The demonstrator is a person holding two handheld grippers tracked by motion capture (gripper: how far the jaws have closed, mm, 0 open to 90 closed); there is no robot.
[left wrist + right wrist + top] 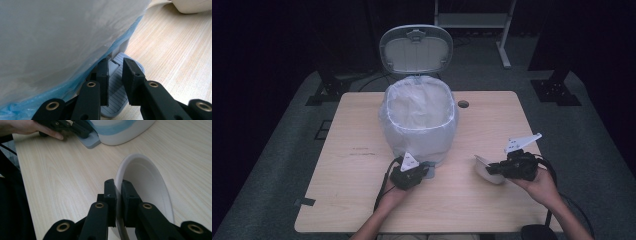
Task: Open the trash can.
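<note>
- My left gripper sits low at the foot of the pedal bin. Its jaws are almost closed and hold nothing; they press down on the grey pedal that lies under them.
- The lid of the bin stands open behind the white bag, so I judge the pedal is doing its work.
- My right gripper is closed on the rim of the white paper bowl. One jaw is on the outside of the rim, the other on the inside.
- In the high view the bowl is at the tip of my right gripper, tilted, well to the right of the bin and near the table.
- The step in hand, I think, is to lift the bowl.
- Next I must carry it forward and left over the open mouth of the bin, and release it there, while the left gripper keeps the pedal down.
</note>
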